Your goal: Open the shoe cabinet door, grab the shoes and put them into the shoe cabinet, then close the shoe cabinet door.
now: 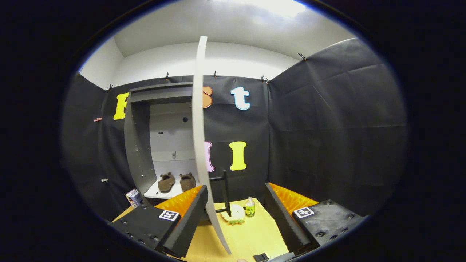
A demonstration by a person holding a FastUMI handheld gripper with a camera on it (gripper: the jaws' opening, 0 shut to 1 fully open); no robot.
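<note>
Gripper view: shoes (176, 182) sit inside the shoe cabinet (140, 145) at eleven o'clock; fingers (236, 218) released, door (199, 145) edge-on between them. Closing remains, I judge: push door shut leftward.

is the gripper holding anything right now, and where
Nothing. The gripper is open; the door edge stands between its fingers, nearer the left one, with neither clearly pressing on it.
</note>
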